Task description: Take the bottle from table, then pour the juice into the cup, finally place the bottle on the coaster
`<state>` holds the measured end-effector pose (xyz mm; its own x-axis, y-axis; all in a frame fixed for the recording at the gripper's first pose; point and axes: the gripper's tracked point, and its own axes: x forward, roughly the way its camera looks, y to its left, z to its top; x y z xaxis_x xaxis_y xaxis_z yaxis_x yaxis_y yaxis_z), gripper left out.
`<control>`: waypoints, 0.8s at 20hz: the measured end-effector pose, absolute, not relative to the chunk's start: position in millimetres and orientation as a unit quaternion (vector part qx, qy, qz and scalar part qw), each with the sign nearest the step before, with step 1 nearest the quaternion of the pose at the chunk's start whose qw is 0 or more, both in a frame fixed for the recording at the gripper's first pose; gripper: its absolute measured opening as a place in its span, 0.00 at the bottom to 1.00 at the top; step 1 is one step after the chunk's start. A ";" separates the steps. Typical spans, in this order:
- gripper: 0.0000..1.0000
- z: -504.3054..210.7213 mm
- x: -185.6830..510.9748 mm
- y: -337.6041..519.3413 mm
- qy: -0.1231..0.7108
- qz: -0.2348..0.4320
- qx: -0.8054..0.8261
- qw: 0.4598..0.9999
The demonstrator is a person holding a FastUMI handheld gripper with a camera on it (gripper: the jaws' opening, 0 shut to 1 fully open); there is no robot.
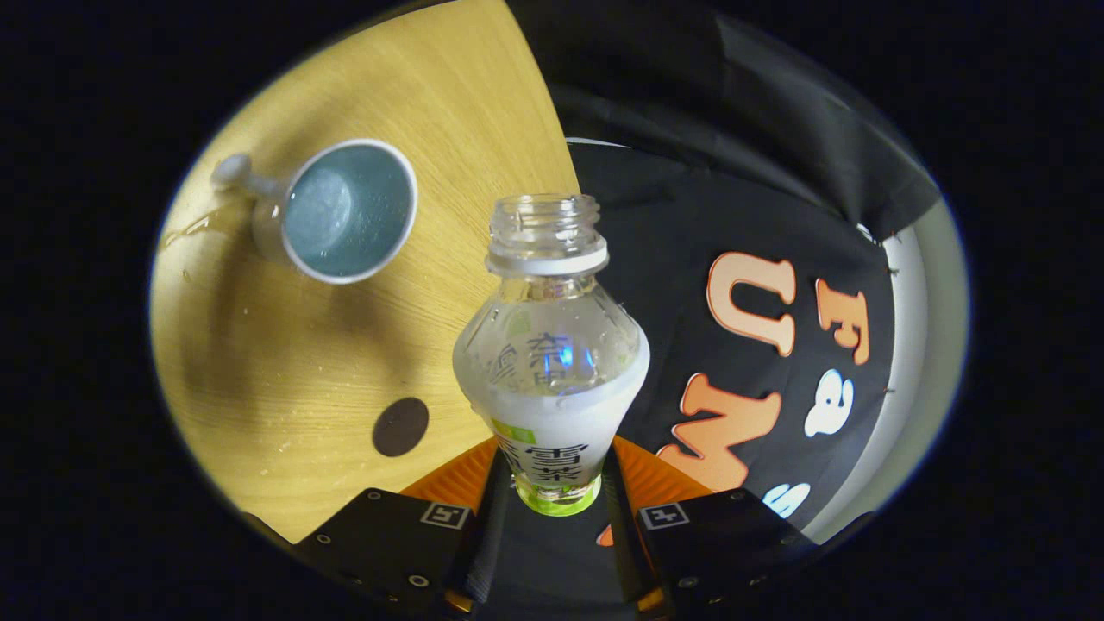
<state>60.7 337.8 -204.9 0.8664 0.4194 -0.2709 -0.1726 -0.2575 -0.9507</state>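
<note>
I have the gripper pinching the bottle low on its body, both fingers pressed against its sides. The bottle is uncapped and holds pale liquid in its lower part. Beyond and to the left, the cup sits on the wooden table, apart from the bottle. A small dark disc, possibly the coaster, lies near the fingers.

My gripper is clamped on the bottle, a finger pressing each side; dark printed characters stand on its clear shoulder and larger ones on its pale label, none legible to me; my finger blocks each carry a square coded marker.
</note>
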 end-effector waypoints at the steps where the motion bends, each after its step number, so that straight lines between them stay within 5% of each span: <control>1: 0.57 -207.7 60.4 334.7 -0.062 0.249 -0.739 0.622; 8: 0.57 -224.1 38.9 327.3 0.052 0.289 -0.578 0.762; 16: 0.57 -235.8 39.0 324.2 0.170 0.328 -0.359 0.857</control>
